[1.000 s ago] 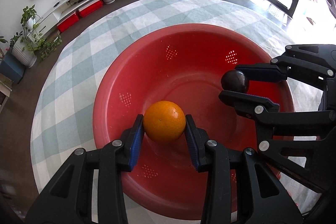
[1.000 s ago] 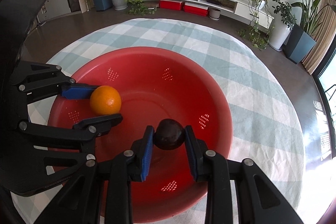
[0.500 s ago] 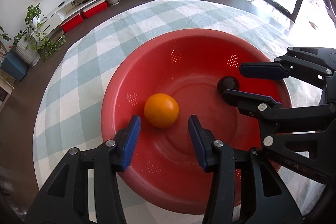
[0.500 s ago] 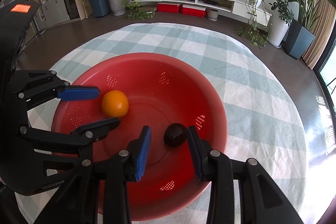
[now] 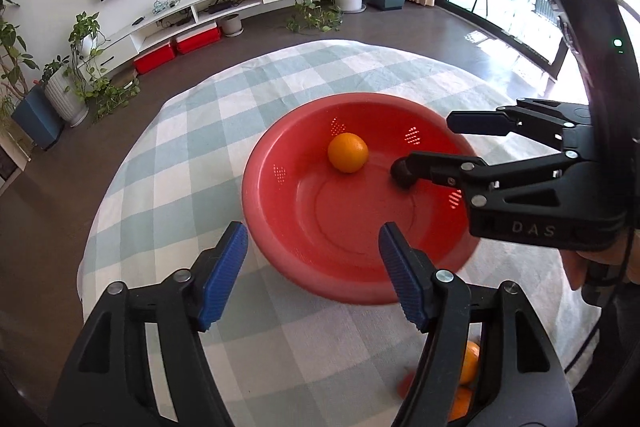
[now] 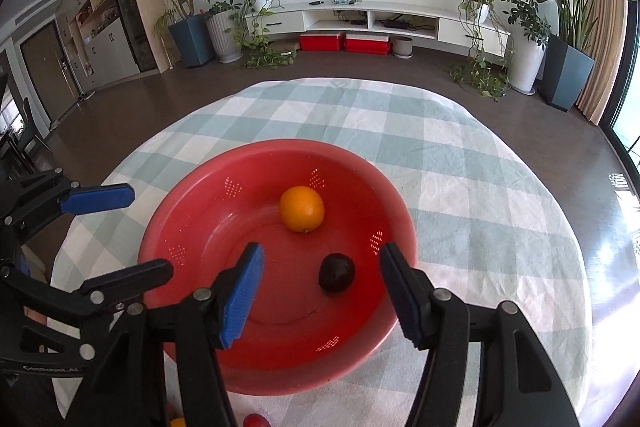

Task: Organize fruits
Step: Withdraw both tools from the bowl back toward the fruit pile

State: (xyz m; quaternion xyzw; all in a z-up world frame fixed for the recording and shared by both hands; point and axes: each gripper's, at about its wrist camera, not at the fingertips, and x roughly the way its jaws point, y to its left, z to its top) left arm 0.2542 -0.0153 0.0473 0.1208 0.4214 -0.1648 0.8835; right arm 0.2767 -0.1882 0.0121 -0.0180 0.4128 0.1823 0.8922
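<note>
Writing: "DAS" in raised letters on the side of my right gripper (image 5: 456, 143), read from the left wrist view; a second embossed word on my left gripper's body in the right wrist view is too small to read.
Left gripper (image 5: 314, 277): released, jaws have just been opening, nothing between the blue pads (image 5: 222, 277); it hangs above the near edge of the bowl.
Right gripper (image 6: 320, 297): released too, jaws have just been opening; the dark fruit lies ahead of the gap, not touched by either pad.
Bowl (image 6: 188, 211): red, round, with small perforated patches in its wall, straight ahead and below both my grippers, on the cloth.
Orange (image 6: 301, 208): inside the bowl, on the far side, ahead of my right gripper and clear of it.
Dark fruit (image 6: 337, 272): inside the bowl, nearer me than the orange, apart from it; from the left wrist view my right gripper's lower finger hides part of it.
Cloth (image 6: 460, 163): pale green and white check, covering a round table.
Other fruit (image 5: 469, 367): orange pieces under my left gripper's right finger, at the near edge, mostly hidden.
</note>
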